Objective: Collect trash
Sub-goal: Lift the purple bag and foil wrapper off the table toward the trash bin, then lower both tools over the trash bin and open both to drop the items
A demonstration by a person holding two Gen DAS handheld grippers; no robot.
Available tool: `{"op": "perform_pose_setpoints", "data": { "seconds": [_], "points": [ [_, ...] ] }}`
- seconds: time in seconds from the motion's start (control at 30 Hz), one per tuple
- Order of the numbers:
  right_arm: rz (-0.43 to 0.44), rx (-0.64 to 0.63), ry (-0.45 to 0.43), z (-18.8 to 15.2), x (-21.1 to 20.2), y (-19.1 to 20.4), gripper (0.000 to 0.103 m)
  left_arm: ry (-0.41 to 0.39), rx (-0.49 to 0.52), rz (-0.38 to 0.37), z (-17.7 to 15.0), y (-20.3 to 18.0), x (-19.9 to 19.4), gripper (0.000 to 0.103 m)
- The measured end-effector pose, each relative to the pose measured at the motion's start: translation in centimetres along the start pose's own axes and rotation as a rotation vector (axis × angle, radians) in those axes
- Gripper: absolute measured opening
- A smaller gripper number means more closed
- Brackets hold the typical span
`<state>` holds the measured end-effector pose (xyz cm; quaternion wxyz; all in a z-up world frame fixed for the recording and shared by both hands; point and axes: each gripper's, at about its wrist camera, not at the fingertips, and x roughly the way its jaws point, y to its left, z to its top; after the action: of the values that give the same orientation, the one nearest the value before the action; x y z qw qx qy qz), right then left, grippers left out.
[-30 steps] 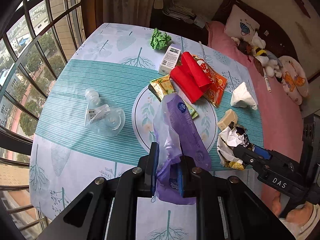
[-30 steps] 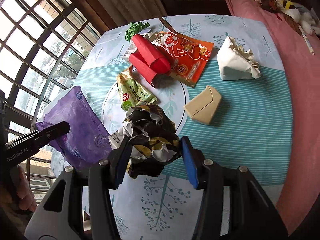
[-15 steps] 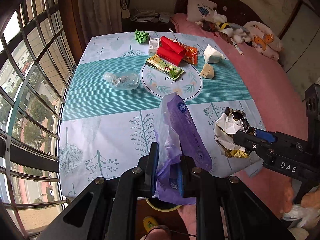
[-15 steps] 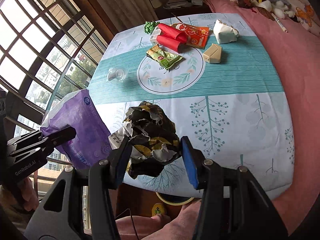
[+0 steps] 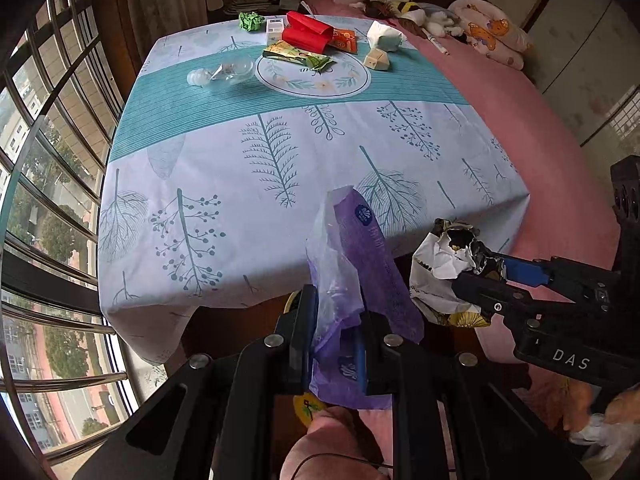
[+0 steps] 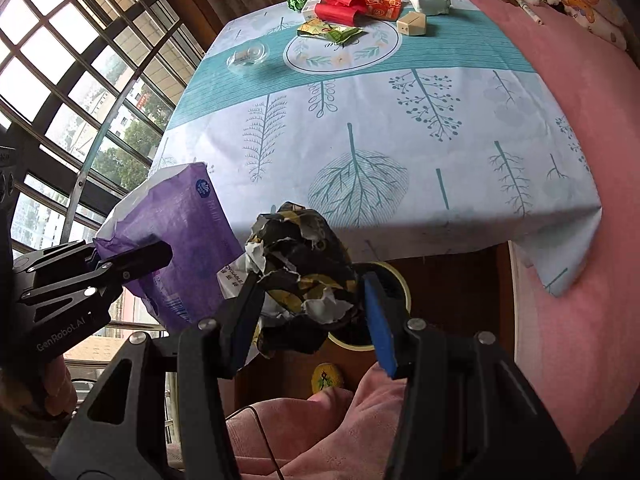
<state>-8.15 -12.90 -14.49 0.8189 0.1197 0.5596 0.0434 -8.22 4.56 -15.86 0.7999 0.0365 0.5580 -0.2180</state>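
Observation:
My left gripper (image 5: 335, 320) is shut on a purple plastic wrapper (image 5: 360, 248), which stands up between its pads; this wrapper (image 6: 180, 232) also shows at the left of the right wrist view. My right gripper (image 6: 310, 286) is shut on a crumpled black, white and yellow wrapper (image 6: 304, 264), which is also seen from the side (image 5: 444, 256). Both grippers hang just off the table's near edge. Below them a round yellow-rimmed bin (image 6: 404, 292) stands on the floor, mostly hidden behind the held wrapper.
At the far end of the tablecloth (image 5: 260, 184) lie red rolls (image 5: 306, 34), a green snack wrapper (image 5: 298, 56), a crushed clear bottle (image 5: 222, 74), a beige carton (image 5: 378, 60), a white wad (image 5: 384, 36) and a green paper ball (image 5: 250, 21). A pink bed (image 5: 520, 128) runs along the right, a barred window (image 6: 80, 80) along the left.
Both grippers have drawn back from over the middle of the table to beyond its near edge, each keeping its wrapper. The bin under the edge has come into view.

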Motion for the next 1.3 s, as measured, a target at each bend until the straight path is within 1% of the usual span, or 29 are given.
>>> {"op": "perform_pose_setpoints", "data": {
  "seconds": [0.13,0.23,0.4,0.5,0.67,0.77,0.83,0.97,1.03,1.07,1.13,1.17,1.2,1.23,1.27,1.3],
  "points": [
    [-0.009,0.030,0.043,-2.8,2.1,-1.1,0.047,0.034,0.015,-0.001,-1.9,-1.0,2.4,0.016],
    [-0.025,0.050,0.079,-4.6,4.3,-2.2,0.047,0.066,0.015,0.001,-2.9,-1.7,4.9,0.016],
    [-0.036,0.069,0.142,-7.6,9.3,-4.3,0.047,0.108,-0.011,0.007,-5.3,-1.9,10.2,0.016],
    [-0.051,0.062,0.160,-9.0,12.5,-5.7,0.047,0.109,-0.024,0.019,-6.4,-1.8,13.7,0.016],
    [-0.098,0.094,0.198,-11.0,18.0,-8.2,0.047,0.107,-0.073,0.027,-8.1,-0.6,20.0,0.016],
    [-0.121,0.124,0.216,-12.0,21.2,-9.6,0.047,0.114,-0.086,0.037,-9.0,0.3,23.7,0.016],
    [-0.131,0.139,0.227,-12.6,23.2,-10.4,0.047,0.131,-0.085,0.046,-9.5,0.6,26.1,0.016],
    [-0.150,0.159,0.239,-13.4,26.7,-11.5,0.047,0.137,-0.062,0.065,-10.2,1.0,30.2,0.016],
    [-0.154,0.165,0.250,-13.6,28.5,-12.1,0.047,0.139,-0.050,0.074,-10.3,1.2,31.8,0.018],
    [-0.149,0.168,0.252,-13.6,29.2,-12.3,0.047,0.137,-0.044,0.077,-10.4,1.5,32.6,0.020],
    [-0.141,0.166,0.255,-13.5,30.6,-12.6,0.049,0.134,-0.026,0.087,-10.5,1.6,33.8,0.028],
    [-0.134,0.164,0.255,-13.8,31.3,-12.9,0.049,0.136,-0.018,0.094,-10.4,1.7,34.3,0.039],
    [-0.130,0.161,0.255,-13.9,31.7,-13.4,0.050,0.135,-0.014,0.097,-10.4,1.8,34.8,0.052],
    [-0.131,0.159,0.258,-13.9,32.1,-13.6,0.054,0.135,-0.012,0.104,-10.4,1.9,35.1,0.060],
    [-0.131,0.159,0.264,-13.9,32.5,-13.7,0.059,0.133,-0.014,0.113,-10.4,2.0,35.5,0.077],
    [-0.131,0.158,0.263,-14.0,32.7,-14.1,0.062,0.131,-0.019,0.121,-10.4,2.2,35.7,0.087]
  ]
}}
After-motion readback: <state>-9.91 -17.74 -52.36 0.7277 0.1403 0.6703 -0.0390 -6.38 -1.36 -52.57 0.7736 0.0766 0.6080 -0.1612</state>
